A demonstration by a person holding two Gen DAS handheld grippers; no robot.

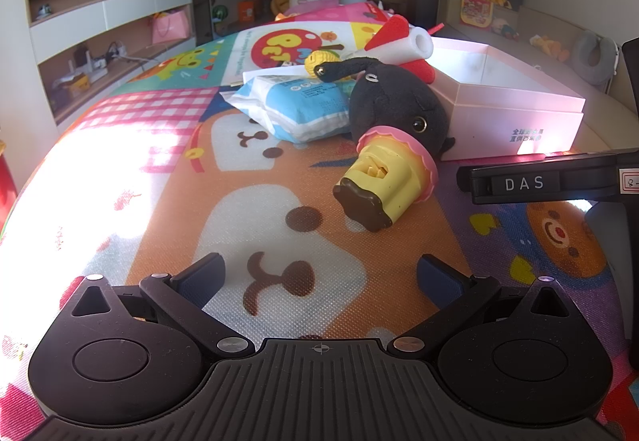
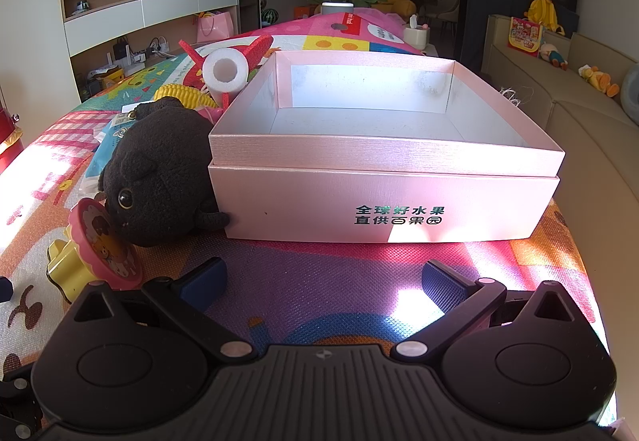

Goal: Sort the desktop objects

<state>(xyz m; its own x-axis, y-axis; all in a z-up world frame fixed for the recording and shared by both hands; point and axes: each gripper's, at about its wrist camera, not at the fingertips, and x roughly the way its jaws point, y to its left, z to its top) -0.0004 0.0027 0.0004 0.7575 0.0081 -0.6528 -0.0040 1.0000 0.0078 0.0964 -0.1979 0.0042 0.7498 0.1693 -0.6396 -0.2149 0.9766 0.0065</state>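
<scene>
On the cartoon play mat [image 1: 120, 169], the tissue pack [image 1: 295, 109], black plush [image 1: 395, 109] and yellow toy [image 1: 383, 185] crowd beside the empty pink box [image 2: 383, 197], likely awaiting sorting into it. Left gripper [image 1: 319, 277] and right gripper [image 2: 323, 279] hover low, fingers spread, holding nothing.

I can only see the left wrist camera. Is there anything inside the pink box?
Observer: No, the pink box has nothing in it; its floor is bare.
Operator: What's on the pink front of the yellow toy?
Observer: The yellow toy has little cartoon animals printed on its round pink face.
Operator: Is the other gripper holding something?
Observer: No, the right gripper is open and holds nothing; it faces the box's front wall.
</scene>
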